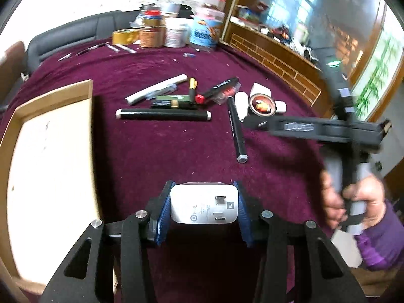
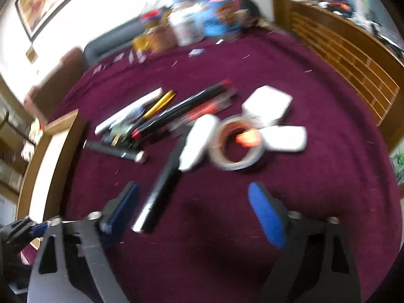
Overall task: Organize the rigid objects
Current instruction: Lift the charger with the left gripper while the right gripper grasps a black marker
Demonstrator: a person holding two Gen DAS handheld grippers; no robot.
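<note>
Between the blue pads of the left hand-held gripper [image 1: 204, 205], a white plug adapter [image 1: 204, 202] is sitting clamped short of the wooden tray [image 1: 53, 136] to its left, risking slipping, while the right hand-held gripper [image 2: 199, 214] is gaping empty over a black marker [image 2: 161, 189].

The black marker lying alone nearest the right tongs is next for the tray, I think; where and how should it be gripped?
Grip the black marker around mid-barrel, coming down from above with the right tongs turned so the pads close across its width. It lies flat on the cloth, its near half clear of the white case by its far end.
</note>
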